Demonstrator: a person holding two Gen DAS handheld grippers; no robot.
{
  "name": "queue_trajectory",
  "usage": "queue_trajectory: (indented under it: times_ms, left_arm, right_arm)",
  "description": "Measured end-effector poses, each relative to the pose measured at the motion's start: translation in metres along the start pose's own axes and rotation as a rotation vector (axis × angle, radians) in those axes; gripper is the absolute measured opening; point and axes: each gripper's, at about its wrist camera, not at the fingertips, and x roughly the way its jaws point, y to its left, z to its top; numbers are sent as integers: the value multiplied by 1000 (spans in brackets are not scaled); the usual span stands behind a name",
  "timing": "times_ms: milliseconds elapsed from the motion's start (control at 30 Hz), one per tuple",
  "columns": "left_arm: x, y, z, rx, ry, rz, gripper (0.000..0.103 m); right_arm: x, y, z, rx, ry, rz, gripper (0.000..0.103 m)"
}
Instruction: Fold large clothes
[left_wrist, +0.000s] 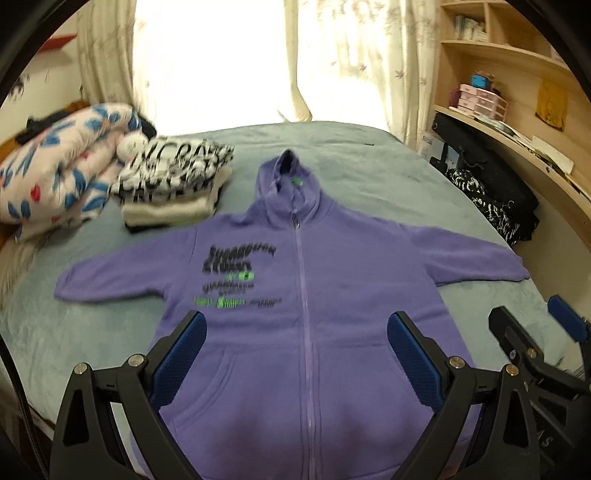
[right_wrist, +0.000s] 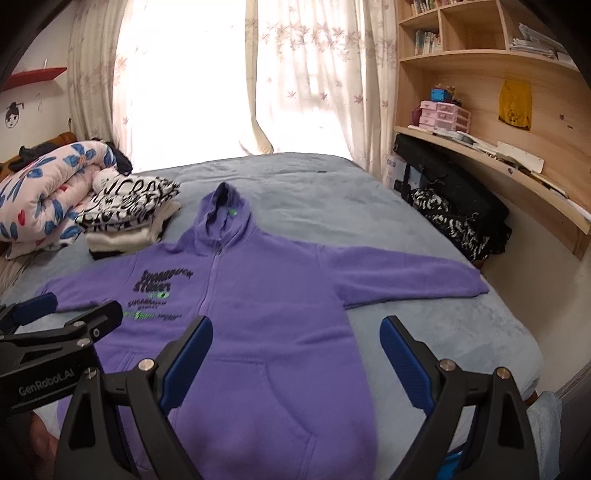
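Hovering above hem end of hoodie, both sets of jaws spread wide, nothing held: left gripper (left_wrist: 297, 341) over zip line, right gripper (right_wrist: 295, 345) over pocket side. Purple hoodie (left_wrist: 314, 280) lies face up, zipped, flat on grey bedspread (left_wrist: 369, 158), sleeves out sideways, hood pointing toward window. Judged: fleece soft, thick, floppy, moderate weight, not slippery; sags if lifted at one point. Best holds: sleeve cuff (right_wrist: 476, 284) or shoulder seam and hem corner on same side. Folded clothes stack (left_wrist: 177, 188) sits beyond far sleeve, rolled floral quilt (left_wrist: 59, 162) beside it.
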Motion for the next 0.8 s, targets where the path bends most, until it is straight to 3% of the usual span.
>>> queue_trajectory:
  times_ms: [300,800]
  left_arm:
    - [5,-36,37,45,-51,-33,98]
    - [62,-128,80,145,-87,-111,98]
  right_arm:
    - [16,-44,25,66,8,-27,93]
    - [71,-170,58,125,53,-220,93]
